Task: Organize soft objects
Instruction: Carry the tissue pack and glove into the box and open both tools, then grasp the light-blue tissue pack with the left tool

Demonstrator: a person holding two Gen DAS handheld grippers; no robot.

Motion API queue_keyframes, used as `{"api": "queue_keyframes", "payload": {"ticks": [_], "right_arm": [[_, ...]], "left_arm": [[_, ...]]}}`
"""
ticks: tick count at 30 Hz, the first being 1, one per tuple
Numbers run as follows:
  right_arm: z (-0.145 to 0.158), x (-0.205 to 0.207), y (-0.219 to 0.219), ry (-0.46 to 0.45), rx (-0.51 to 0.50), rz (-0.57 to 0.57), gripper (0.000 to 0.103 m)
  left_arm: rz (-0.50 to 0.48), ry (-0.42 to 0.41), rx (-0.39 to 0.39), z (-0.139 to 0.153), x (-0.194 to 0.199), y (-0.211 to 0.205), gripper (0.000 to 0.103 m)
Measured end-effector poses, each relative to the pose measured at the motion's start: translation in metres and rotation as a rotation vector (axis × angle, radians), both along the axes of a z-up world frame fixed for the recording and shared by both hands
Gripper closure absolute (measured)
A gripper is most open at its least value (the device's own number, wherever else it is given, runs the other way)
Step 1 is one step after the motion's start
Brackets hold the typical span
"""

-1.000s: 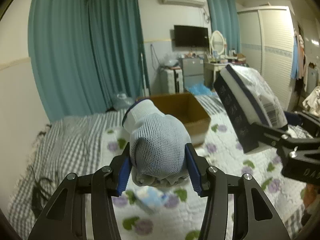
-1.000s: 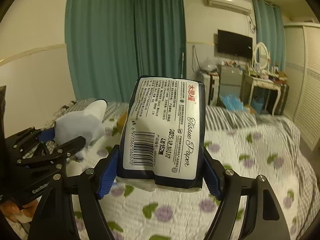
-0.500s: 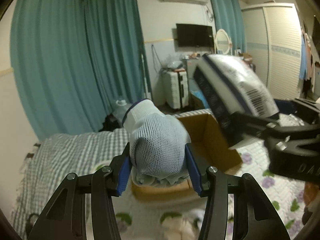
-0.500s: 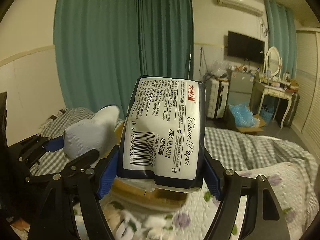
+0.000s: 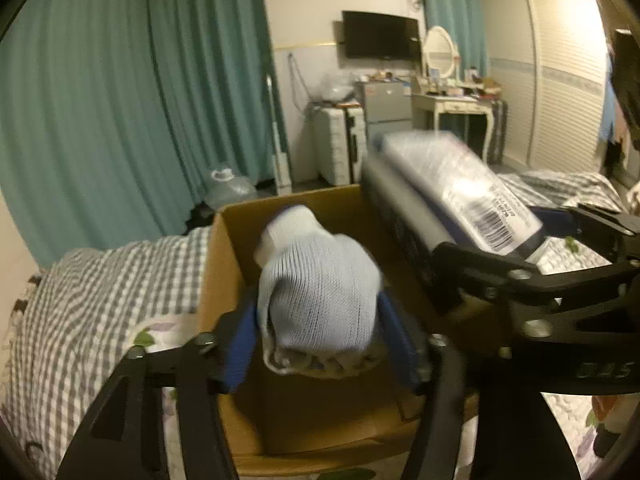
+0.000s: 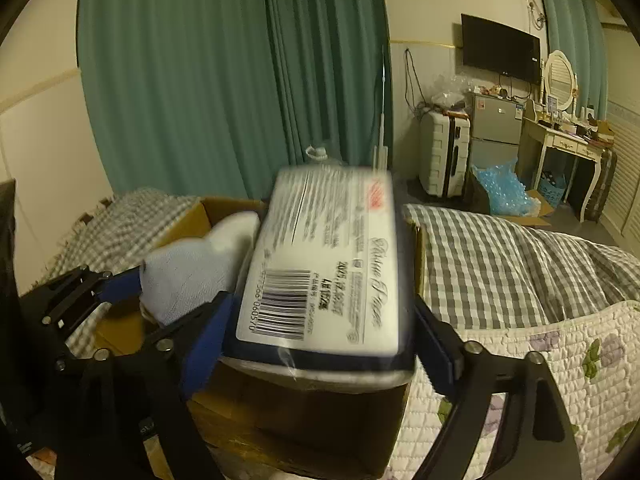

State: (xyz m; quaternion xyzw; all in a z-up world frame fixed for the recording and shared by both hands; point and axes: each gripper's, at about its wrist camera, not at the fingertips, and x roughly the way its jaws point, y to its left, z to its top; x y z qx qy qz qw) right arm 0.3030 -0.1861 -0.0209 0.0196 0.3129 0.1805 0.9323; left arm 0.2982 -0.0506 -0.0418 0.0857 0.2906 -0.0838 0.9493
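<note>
My left gripper (image 5: pixel 320 340) is shut on a balled white knit glove (image 5: pixel 316 292) and holds it over the open cardboard box (image 5: pixel 224 264) on the bed. My right gripper (image 6: pixel 320 332) is shut on a dark blue and white tissue paper pack (image 6: pixel 328 264), also over the box (image 6: pixel 180 224). The pack (image 5: pixel 452 196) shows at the right of the left wrist view, close beside the glove. The glove (image 6: pixel 188 272) and left gripper show at the left of the right wrist view. Both views are motion-blurred.
The box sits on a bed with a grey checked sheet (image 5: pixel 92 292) and a floral quilt (image 6: pixel 560 360). Teal curtains (image 5: pixel 140 100), a white suitcase (image 6: pixel 444 152), a small fridge (image 6: pixel 496 128) and a dressing table (image 6: pixel 568 140) stand beyond the bed.
Both grippers have moved forward and down over the cardboard box, still holding the glove and the tissue pack. The box now fills the lower part of both views.
</note>
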Motion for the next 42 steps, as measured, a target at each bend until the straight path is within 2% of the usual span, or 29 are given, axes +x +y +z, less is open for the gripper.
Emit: {"api": "queue_keyframes", "payload": {"ticks": [1, 3, 8, 11, 14, 16, 20, 23, 26, 29, 35, 42], "right_arm": [[0.003, -0.003, -0.003, -0.009, 0.015, -0.009, 0.005], [0.012, -0.012, -0.01, -0.024, 0.029, -0.039, 0.004], [0.058, -0.053, -0.023, -0.087, 0.008, -0.078, 0.004], [0.092, -0.087, -0.027, -0.132, -0.026, -0.083, 0.004], [0.125, -0.126, -0.028, -0.17, -0.05, -0.085, 0.004], [0.143, -0.154, -0.026, -0.189, -0.063, -0.086, 0.004], [0.155, -0.199, -0.018, -0.212, -0.091, -0.061, 0.004], [0.143, -0.224, -0.008, -0.208, -0.126, -0.058, 0.004], [0.118, -0.236, -0.003, -0.161, -0.106, -0.04, 0.004], [0.085, -0.238, 0.005, -0.097, -0.086, -0.029, 0.004], [0.017, -0.221, 0.015, -0.001, -0.095, -0.041, 0.004], [-0.036, -0.195, 0.015, 0.087, -0.114, -0.043, 0.004]], "left_arm": [[0.008, -0.001, -0.001, 0.002, -0.002, 0.0, 0.022], [0.035, -0.018, -0.007, 0.008, -0.008, 0.003, 0.014], [0.085, -0.044, -0.043, 0.035, -0.031, 0.016, 0.014], [0.1, -0.077, -0.057, 0.063, -0.054, 0.026, 0.014], [0.098, -0.117, -0.093, 0.093, -0.086, 0.038, 0.014], [0.104, -0.151, -0.086, 0.113, -0.111, 0.043, 0.013], [0.102, -0.187, -0.065, 0.135, -0.149, 0.043, 0.013], [0.105, -0.181, -0.047, 0.135, -0.171, 0.049, 0.013], [0.133, -0.15, -0.053, 0.119, -0.19, 0.059, 0.013], [0.14, -0.084, -0.08, 0.093, -0.198, 0.063, 0.013], [0.179, 0.071, -0.107, 0.019, -0.193, 0.067, 0.013], [0.189, 0.196, -0.027, -0.06, -0.172, 0.055, 0.013]]}}
